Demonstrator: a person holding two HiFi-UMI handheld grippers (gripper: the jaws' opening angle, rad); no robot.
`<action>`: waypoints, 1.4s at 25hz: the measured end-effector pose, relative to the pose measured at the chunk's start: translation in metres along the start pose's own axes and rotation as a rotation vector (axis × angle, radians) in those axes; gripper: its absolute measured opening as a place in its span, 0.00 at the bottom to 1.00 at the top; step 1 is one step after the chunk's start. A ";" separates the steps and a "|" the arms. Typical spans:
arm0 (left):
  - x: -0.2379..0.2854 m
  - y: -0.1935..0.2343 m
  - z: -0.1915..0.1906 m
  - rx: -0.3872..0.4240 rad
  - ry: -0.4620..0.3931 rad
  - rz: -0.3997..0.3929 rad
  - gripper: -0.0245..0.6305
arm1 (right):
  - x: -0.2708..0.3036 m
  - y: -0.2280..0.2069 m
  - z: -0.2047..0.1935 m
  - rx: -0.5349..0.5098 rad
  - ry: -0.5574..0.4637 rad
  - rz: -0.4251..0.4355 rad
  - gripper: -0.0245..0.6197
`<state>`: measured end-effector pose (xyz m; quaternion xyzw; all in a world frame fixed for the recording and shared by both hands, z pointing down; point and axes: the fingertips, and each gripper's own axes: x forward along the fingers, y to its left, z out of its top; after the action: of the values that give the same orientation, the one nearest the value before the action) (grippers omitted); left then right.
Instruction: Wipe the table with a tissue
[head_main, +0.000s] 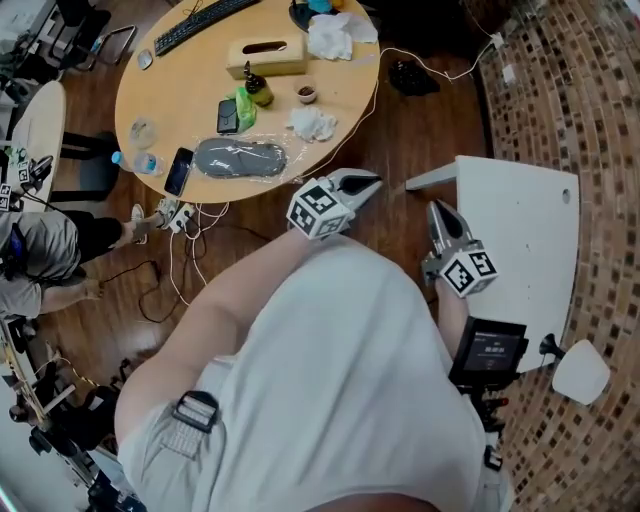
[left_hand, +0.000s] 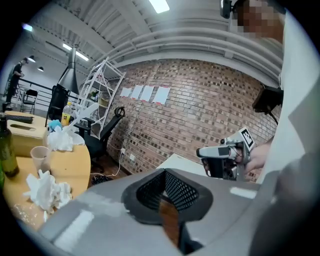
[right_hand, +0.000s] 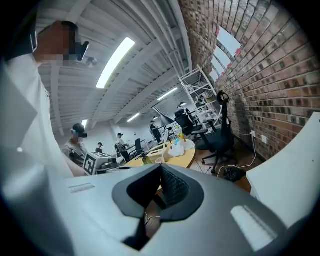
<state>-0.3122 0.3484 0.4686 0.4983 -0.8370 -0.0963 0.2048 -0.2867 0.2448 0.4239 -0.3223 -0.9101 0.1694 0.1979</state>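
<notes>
Left hand-held gripper (head_main: 370, 183): jaws are seen pressed together with nothing caught between the mesh pads. It is held in the air, nosed slightly down, just off the near edge of the round wooden surface (head_main: 190, 95). Right hand-held gripper (head_main: 437, 210): jaws likewise appear closed to a point and empty. It is held by the corner of the white surface (head_main: 525, 235), and no contact with it can be made out. No tissue is held by either. Nearest loose tissue (head_main: 313, 123): a crumpled white wad is noted on the round wooden surface close to its edge, near the left tips, beside a small cup (head_main: 306, 94) and to the right of a grey pouch (head_main: 240, 158). A larger heap of tissues (head_main: 335, 35) is recorded at the far rim, next to a tissue box (head_main: 266, 57). The wad is judged very light, soft and easily torn, and likely to be pushed aside rather than caught if nudged. It is probably best taken at a raised fold near its middle, with the jaws opened first and closed from above, so that enough paper is bunched between the pads for wiping. The reach is judged to be the step in hand; wiping is not yet begun.
</notes>
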 end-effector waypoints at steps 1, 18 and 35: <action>-0.003 0.008 0.001 -0.008 -0.002 -0.002 0.04 | 0.012 0.001 0.003 -0.004 0.006 0.007 0.05; -0.059 0.117 0.009 -0.045 -0.038 0.229 0.04 | 0.116 0.011 0.020 -0.088 0.131 0.099 0.05; -0.088 0.196 -0.026 -0.065 0.206 0.534 0.05 | 0.165 -0.003 0.016 -0.077 0.222 0.247 0.05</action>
<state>-0.4195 0.5210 0.5423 0.2605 -0.9097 -0.0147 0.3230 -0.4132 0.3473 0.4523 -0.4560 -0.8418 0.1210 0.2624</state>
